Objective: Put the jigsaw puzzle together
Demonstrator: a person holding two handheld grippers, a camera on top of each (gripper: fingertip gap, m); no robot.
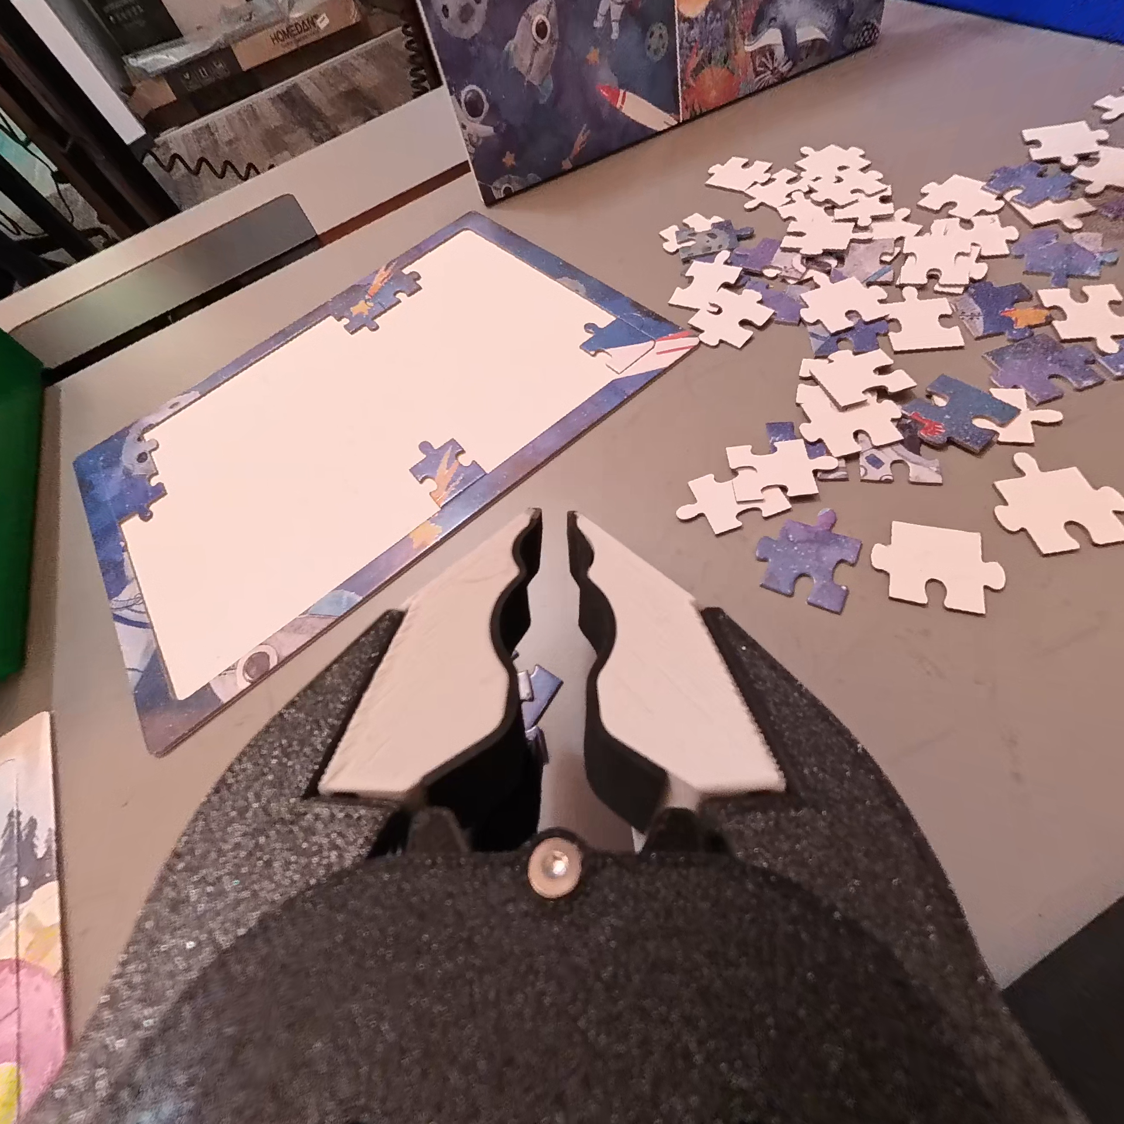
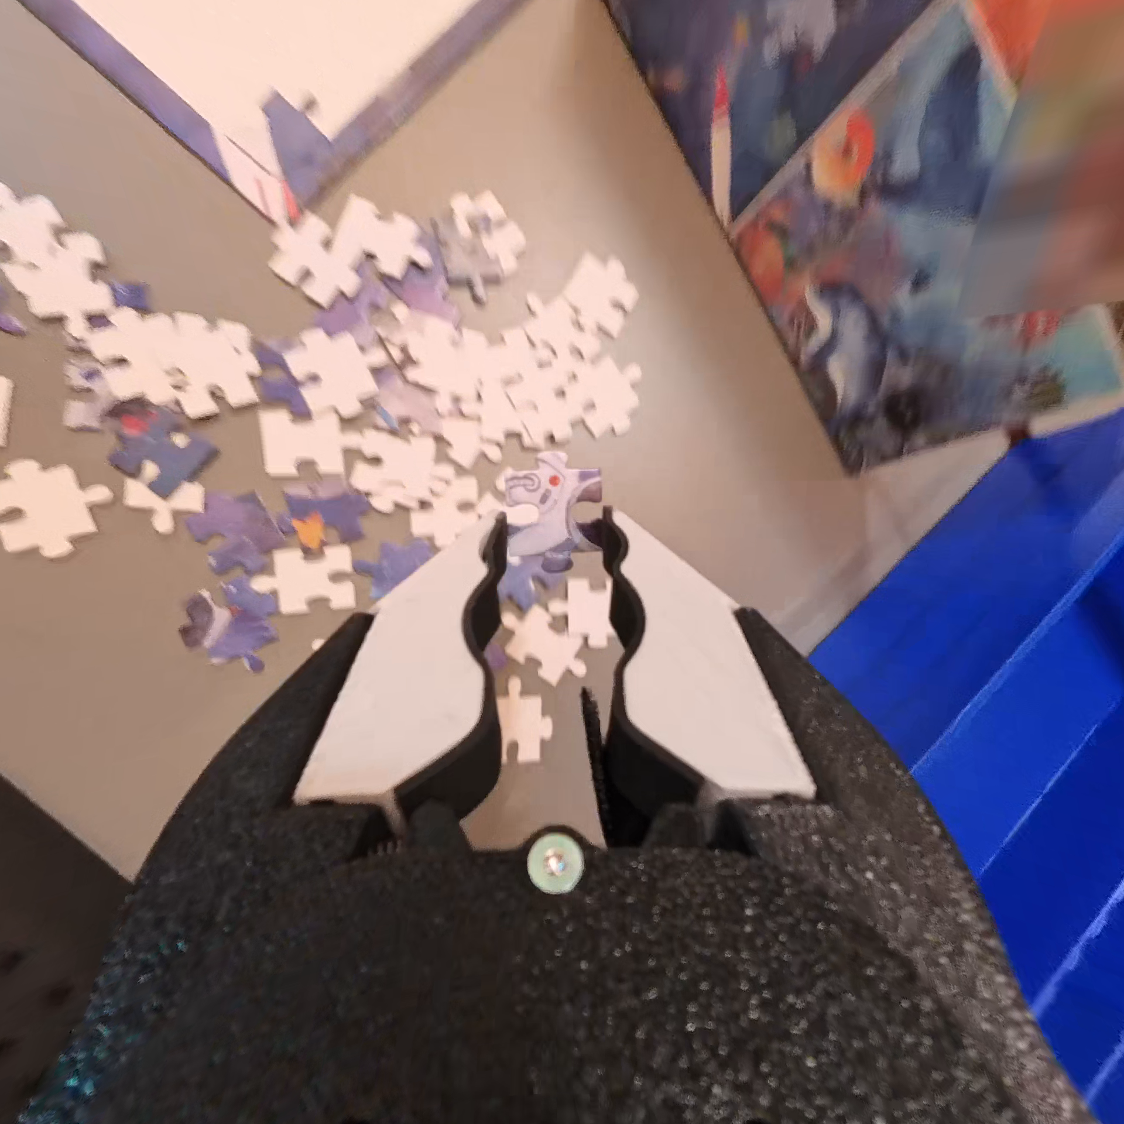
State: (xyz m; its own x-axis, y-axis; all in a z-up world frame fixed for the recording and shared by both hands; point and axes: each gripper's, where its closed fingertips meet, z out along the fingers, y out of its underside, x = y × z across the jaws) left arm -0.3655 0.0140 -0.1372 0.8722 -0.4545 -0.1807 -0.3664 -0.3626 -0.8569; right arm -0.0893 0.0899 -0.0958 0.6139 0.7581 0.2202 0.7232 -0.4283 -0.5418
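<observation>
The puzzle tray (image 1: 292, 462), a flat board with a blue printed border and a blank pale field, lies on the grey table (image 1: 851, 730) and serves here as the landmark. Only a few pieces sit in it: one at its far edge (image 1: 380, 298), a rocket-printed group at its far right corner (image 1: 632, 343), one on its near right edge (image 1: 447, 468) and some along its left end (image 1: 143, 471). By this reckoning the assembly is barely begun.

To the right of the tray, well apart from it, lies the heap of loose pieces (image 1: 900, 304), many face down and white, which makes sorting by picture slower. Beyond the tray stands the illustrated box (image 1: 578, 85), probably kept in sight as a picture reference.

The right gripper (image 2: 553, 517), over the near side of the heap, holds a pale piece with a red dot (image 2: 550, 505) upright at its tips; the jaws stand narrowly apart, pinched on the piece's lower part. Held on edge, the printed face remains readable. The frame is blurred, so contact on both sides is a judgement.

The left gripper (image 1: 553, 517) hovers just off the tray's near right edge, jaws nearly closed with a slim gap. A blue piece (image 1: 538, 687) shows deep between them; whether it is gripped or lies beneath cannot be told.

A green bin (image 1: 18, 505) is left of the tray; a blue bin (image 2: 1003, 669) is right of the heap.
</observation>
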